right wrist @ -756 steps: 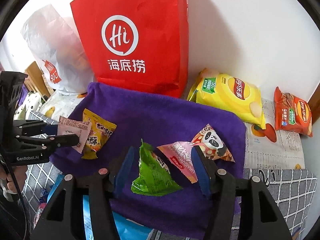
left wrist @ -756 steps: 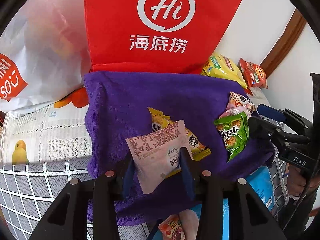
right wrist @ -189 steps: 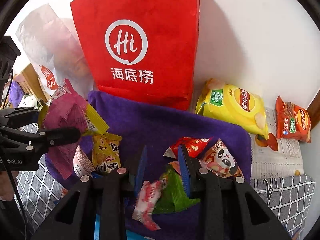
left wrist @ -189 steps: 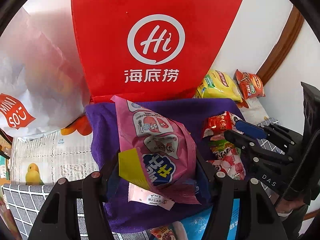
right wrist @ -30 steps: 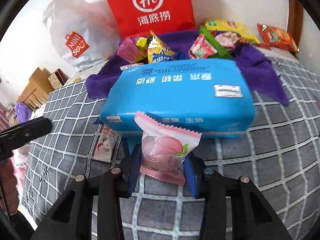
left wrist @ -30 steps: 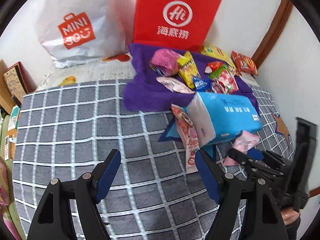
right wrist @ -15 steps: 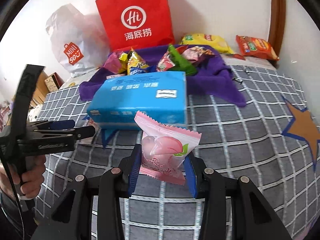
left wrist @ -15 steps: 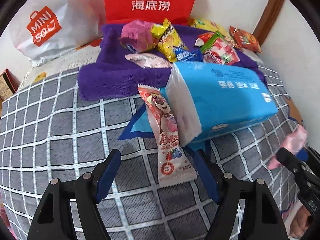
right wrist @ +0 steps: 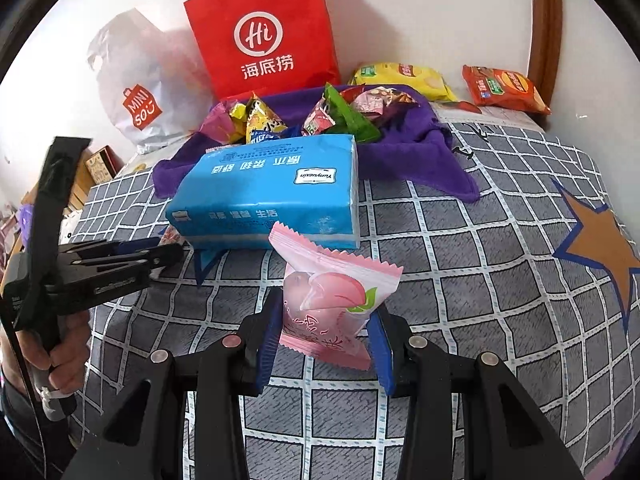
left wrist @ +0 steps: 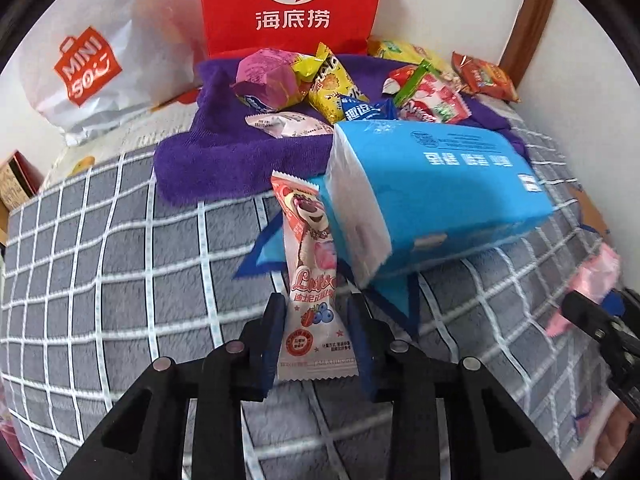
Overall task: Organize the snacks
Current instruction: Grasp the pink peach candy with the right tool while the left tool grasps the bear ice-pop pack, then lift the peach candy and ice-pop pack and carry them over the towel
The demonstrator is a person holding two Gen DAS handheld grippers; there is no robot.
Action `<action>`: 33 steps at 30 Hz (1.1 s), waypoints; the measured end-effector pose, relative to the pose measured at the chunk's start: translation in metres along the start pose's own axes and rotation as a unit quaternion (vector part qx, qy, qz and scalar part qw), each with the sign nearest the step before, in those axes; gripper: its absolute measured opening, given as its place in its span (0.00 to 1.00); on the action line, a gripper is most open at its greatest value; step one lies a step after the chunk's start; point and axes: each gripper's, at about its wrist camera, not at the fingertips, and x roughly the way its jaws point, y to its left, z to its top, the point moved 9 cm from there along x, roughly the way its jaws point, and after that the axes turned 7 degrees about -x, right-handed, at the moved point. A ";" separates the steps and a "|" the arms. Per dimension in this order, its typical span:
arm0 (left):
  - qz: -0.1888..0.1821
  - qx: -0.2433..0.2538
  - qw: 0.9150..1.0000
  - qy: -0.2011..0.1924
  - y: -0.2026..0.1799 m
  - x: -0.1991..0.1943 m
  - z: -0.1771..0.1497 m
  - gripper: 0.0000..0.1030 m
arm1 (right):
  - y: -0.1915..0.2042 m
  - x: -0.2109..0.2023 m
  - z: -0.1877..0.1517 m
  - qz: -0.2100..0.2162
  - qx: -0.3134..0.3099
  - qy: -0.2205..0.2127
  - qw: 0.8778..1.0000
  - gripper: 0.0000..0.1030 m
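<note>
The left gripper (left wrist: 316,344) is closing on the long strawberry-bear snack packet (left wrist: 310,280), whose lower end lies between its blue pads on the grey checked blanket (left wrist: 120,260); the packet's upper end leans against the blue tissue pack (left wrist: 436,192); the right gripper (right wrist: 326,338) is clenched on the pink peach packet (right wrist: 332,300), held above the blanket just in front of the tissue pack; farther back a purple towel (left wrist: 224,152) carries the heaped snacks (left wrist: 332,84), with the red paper bag (left wrist: 292,4) at the wall.
</note>
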 end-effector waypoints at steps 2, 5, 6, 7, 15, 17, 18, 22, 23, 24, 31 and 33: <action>-0.010 -0.006 1.000 -0.001 0.004 -0.009 -0.005 0.30 | 0.002 -0.002 -0.001 0.003 0.000 -0.001 1.000 0.40; -0.004 -0.008 1.000 -0.009 0.012 -0.022 -0.013 0.30 | 0.004 -0.003 -0.001 0.004 0.000 -0.003 1.000 0.40; -0.003 -0.011 1.000 -0.011 0.015 -0.026 -0.016 0.30 | 0.005 -0.004 -0.002 0.005 -0.001 -0.003 1.000 0.40; -0.003 -0.011 1.000 -0.012 0.017 -0.029 -0.020 0.30 | 0.006 -0.005 -0.002 0.007 -0.001 -0.004 1.000 0.40; -0.036 -0.032 0.999 0.017 0.026 -0.034 -0.056 0.31 | 0.007 -0.009 -0.004 0.011 0.001 -0.008 1.000 0.40; -0.031 -0.034 0.999 0.015 0.026 -0.032 -0.057 0.35 | 0.007 -0.009 -0.005 0.013 0.004 -0.006 1.000 0.40; -0.032 -0.035 0.999 0.013 0.025 -0.032 -0.056 0.41 | 0.007 -0.009 -0.006 0.014 0.003 -0.005 1.000 0.40; -0.016 -0.030 0.999 0.005 0.023 -0.025 -0.043 0.48 | 0.004 -0.012 -0.007 0.012 0.002 -0.007 1.000 0.40; -0.005 -0.032 0.999 0.007 0.024 -0.019 -0.039 0.48 | 0.003 -0.012 -0.008 0.012 0.004 -0.007 1.000 0.40; -0.001 -0.034 0.999 0.009 0.026 -0.016 -0.038 0.48 | 0.001 -0.013 -0.009 0.012 0.006 -0.006 1.000 0.40; 0.030 -0.026 0.999 -0.019 0.025 -0.016 -0.031 0.41 | -0.010 -0.012 -0.013 0.007 0.013 -0.001 1.000 0.40; 0.028 -0.030 0.999 -0.028 0.026 -0.016 -0.029 0.41 | -0.012 -0.010 -0.014 0.008 0.018 0.001 1.000 0.40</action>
